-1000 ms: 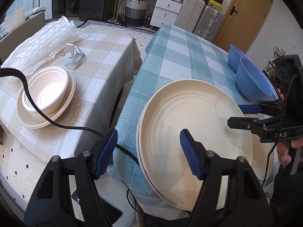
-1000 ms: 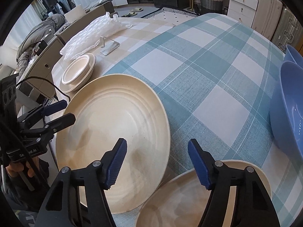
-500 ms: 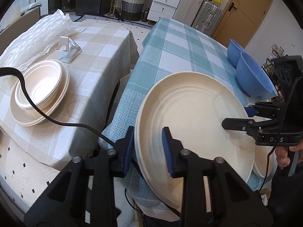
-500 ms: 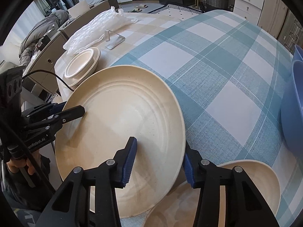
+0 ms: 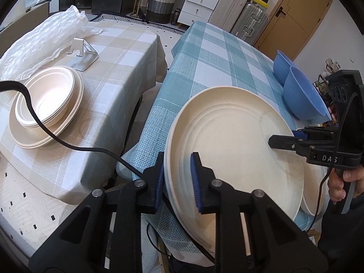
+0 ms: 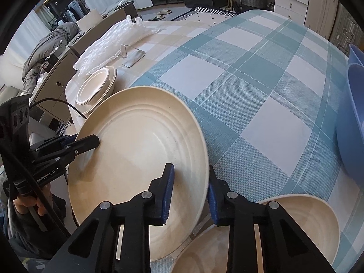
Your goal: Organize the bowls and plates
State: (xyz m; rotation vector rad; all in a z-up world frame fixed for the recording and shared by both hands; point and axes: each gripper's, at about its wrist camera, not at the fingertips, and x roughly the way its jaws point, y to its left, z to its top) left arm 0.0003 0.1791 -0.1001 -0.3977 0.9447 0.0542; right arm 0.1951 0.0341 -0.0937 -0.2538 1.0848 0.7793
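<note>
Between both tongs [image 5: 177, 179], cream plate [image 5: 236, 150] rims.

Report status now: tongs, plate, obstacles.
Left tongs and right tongs just closed on opposite rims of large cream plate. Second plate beneath right edge. Blue bowls stand clear.

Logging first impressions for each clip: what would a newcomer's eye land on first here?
The large cream plate, tilted at the near edge of the blue-checked table, with the left gripper and right gripper clamped on opposite rims, their jaws having just closed. Next, two blue bowls nested at the table's right edge, and cream bowls stacked on a plate on the beige table.
</note>
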